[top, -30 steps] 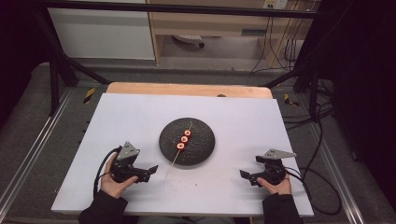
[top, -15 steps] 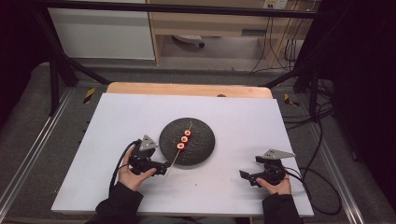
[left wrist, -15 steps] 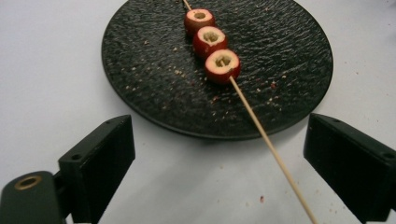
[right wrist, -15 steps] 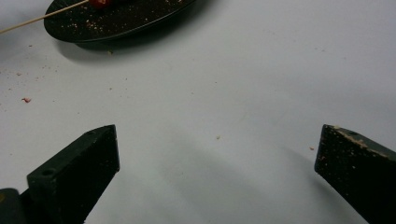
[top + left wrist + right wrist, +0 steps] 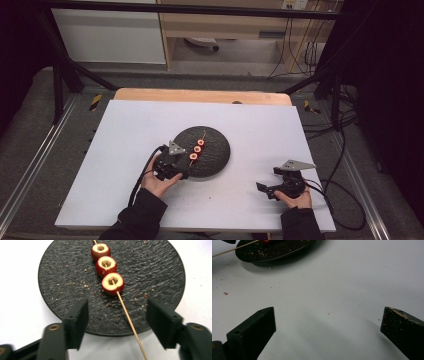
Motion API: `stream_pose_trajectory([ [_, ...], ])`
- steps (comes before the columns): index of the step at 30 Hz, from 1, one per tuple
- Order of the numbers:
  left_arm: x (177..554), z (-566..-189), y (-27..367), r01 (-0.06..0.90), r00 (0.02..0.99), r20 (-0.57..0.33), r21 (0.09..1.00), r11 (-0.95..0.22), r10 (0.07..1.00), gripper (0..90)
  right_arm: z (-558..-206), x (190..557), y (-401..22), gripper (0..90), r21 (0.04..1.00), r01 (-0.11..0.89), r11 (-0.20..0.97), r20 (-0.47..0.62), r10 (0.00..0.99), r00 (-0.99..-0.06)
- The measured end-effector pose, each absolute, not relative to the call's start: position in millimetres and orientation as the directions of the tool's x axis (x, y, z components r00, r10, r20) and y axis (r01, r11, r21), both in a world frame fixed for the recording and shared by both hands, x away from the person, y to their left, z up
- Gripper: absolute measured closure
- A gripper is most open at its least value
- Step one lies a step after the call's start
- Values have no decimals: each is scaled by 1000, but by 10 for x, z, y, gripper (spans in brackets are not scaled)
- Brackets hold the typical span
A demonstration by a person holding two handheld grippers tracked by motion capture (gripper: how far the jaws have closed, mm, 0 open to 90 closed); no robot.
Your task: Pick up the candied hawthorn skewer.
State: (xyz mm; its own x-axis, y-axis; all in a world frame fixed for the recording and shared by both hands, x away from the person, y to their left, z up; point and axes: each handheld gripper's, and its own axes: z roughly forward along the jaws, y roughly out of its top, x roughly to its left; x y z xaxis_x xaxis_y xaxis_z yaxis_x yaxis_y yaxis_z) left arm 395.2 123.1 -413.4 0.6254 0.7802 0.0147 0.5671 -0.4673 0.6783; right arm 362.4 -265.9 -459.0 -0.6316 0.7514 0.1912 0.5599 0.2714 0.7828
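A dark round plate [image 5: 216, 150] [image 5: 62, 277] lies mid-table and carries a thin wooden skewer [image 5: 197, 149] [image 5: 127, 315] threaded through three red cored fruits [image 5: 113, 283]. My left gripper [image 5: 185, 166] [image 5: 118, 308] is at the plate's near left edge. Its jaws have just been closing, and the bare end of the stick runs between them. The pads stand clear of the stick on both sides. My right gripper [image 5: 262, 189] [image 5: 328, 315] rests open on the white table at the front right, with nothing between its fingers. The plate [image 5: 274, 252] and the stick's tip show far off in the right gripper view.
The white tabletop [image 5: 125, 130] has crumbs scattered on it and on the plate. A wooden strip [image 5: 200, 95] runs along the far edge. Cables trail from both grippers, and metal rails flank the table.
My left gripper has moved right and forward to the plate's edge, and its jaws have narrowed around the stick. The right gripper has stayed in place.
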Motion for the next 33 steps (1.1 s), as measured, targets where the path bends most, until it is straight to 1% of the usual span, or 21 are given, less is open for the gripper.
stream_pose_trajectory([
  [2, 3967, -4143, 1194, 573, 622, 29, 665, -480, 782, 431, -4590, 3623, -2658, 9, 782, 561, 271, 192, 752, -630],
  [8, 3992, -4178, 1118, 599, 616, 22, 636, -486, 788, 589, -4588, 3623, -2661, 9, 784, 559, 270, 191, 752, -631],
  [14, 4014, -4197, 1082, 622, 605, 19, 614, -487, 796, 706, -4589, 3624, -2661, 9, 783, 559, 271, 191, 751, -632],
  [23, 4044, -4228, 1034, 647, 583, 3, 603, -467, 812, 823, -4590, 3623, -2658, 9, 781, 564, 269, 195, 752, -630],
  [30, 4048, -4229, 1038, 666, 555, -8, 603, -439, 832, 875, -4590, 3622, -2656, 10, 780, 566, 268, 199, 751, -630],
  [33, 4045, -4233, 1035, 663, 554, -4, 606, -439, 833, 877, -4593, 3624, -2654, 10, 780, 565, 268, 198, 750, -630],
])
